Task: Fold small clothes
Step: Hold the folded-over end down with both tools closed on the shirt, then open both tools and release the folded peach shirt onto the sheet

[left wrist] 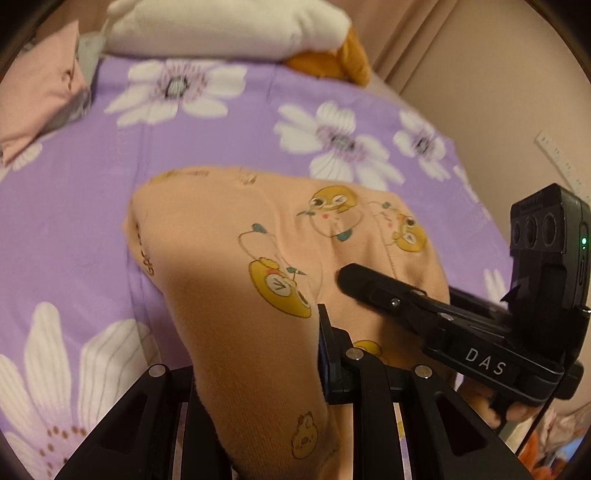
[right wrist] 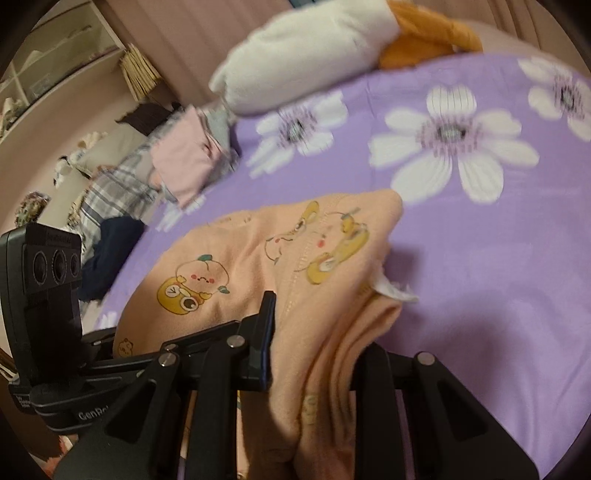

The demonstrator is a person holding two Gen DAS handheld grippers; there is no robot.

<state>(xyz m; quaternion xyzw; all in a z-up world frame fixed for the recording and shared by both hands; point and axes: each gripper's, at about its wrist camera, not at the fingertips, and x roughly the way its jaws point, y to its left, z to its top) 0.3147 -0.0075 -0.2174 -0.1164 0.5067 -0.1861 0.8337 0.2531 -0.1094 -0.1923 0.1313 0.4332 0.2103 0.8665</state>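
A peach garment (left wrist: pixel 229 236) printed with yellow cartoon animals hangs from both grippers over the purple flowered bedsheet (left wrist: pixel 92 206). Its far part rests on the sheet. In the left wrist view my left gripper (left wrist: pixel 258 373) is shut on the near edge, and the cloth covers its left finger. My right gripper (left wrist: pixel 369 288) comes in from the right, clamped on the same edge. In the right wrist view the garment (right wrist: pixel 229 266) bunches thickly in my right gripper (right wrist: pixel 317 354). A white label (right wrist: pixel 393 290) sticks out at its right fold. The left gripper's camera housing (right wrist: pixel 48 266) stands at the left.
A white and orange plush (left wrist: pixel 229 29) lies at the head of the bed. Pink folded cloth (left wrist: pixel 37 96) sits at the far left, with plaid fabric (right wrist: pixel 118 192) and a dark blue item (right wrist: pixel 110 247) beside it. A wall (left wrist: pixel 498 92) borders the bed's right side.
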